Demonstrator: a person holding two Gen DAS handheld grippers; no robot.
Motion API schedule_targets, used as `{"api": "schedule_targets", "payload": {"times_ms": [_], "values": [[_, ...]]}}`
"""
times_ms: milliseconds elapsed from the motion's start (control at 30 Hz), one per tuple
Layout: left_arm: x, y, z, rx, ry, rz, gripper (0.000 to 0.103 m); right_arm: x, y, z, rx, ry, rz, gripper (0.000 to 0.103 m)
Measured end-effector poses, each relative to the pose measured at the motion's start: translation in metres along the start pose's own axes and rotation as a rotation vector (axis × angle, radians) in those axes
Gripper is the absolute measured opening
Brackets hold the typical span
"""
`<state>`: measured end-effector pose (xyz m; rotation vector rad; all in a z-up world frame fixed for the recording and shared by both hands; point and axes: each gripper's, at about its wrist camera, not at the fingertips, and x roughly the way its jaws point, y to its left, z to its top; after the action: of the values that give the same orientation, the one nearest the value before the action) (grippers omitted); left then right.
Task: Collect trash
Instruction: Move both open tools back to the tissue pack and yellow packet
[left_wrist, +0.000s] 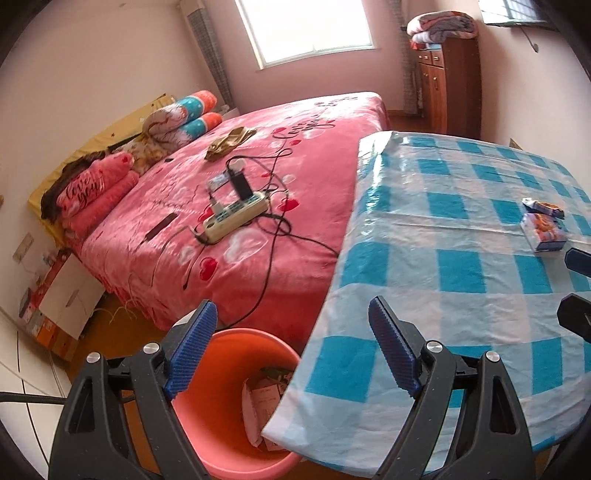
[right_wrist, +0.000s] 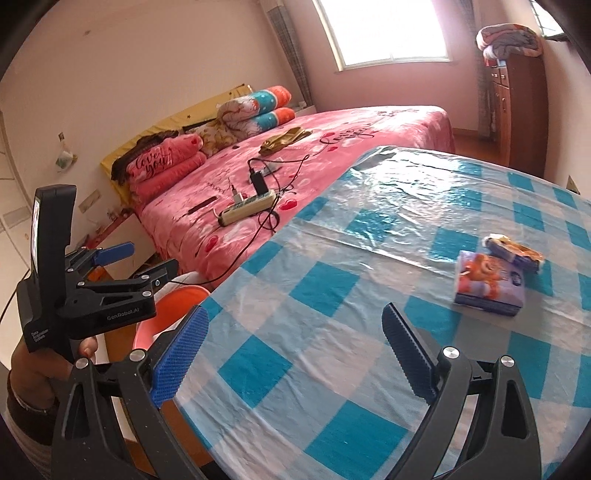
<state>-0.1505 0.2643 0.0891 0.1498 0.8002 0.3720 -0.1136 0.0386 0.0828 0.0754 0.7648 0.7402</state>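
An orange bin (left_wrist: 225, 398) stands on the floor by the table's left edge, with paper scraps (left_wrist: 258, 402) inside; it also shows in the right wrist view (right_wrist: 173, 306). My left gripper (left_wrist: 291, 347) is open and empty above the bin and the table edge; it also shows in the right wrist view (right_wrist: 147, 258). My right gripper (right_wrist: 295, 354) is open and empty over the table. A tissue pack (right_wrist: 489, 282) and a crumpled wrapper (right_wrist: 515, 251) lie on the blue checked tablecloth (right_wrist: 332, 295); both also show in the left wrist view, the pack (left_wrist: 545, 230) and the wrapper (left_wrist: 543, 206).
A bed with a pink cover (left_wrist: 258, 177) stands behind the bin, with a power strip (left_wrist: 236, 218), cables and pillows on it. A wooden cabinet (left_wrist: 450, 85) with folded blankets stands at the far right. Boxes (left_wrist: 55, 306) sit on the floor at the left.
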Motion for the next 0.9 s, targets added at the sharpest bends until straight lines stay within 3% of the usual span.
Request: {"api": "schedule_targets", "payload": {"times_ms": [433, 900], "values": [[-0.023, -0.056, 0.014, 0.095, -0.033, -0.032, 0.085, -0.036, -0.047, -0.005, 0.09, -0.075, -0.037, 0.094], [-0.031, -0.109, 0.022, 0.189, -0.035, -0.067, 0.085, -0.056, -0.091, -0.013, 0.166, -0.098, -0.077, 0.094]]}}
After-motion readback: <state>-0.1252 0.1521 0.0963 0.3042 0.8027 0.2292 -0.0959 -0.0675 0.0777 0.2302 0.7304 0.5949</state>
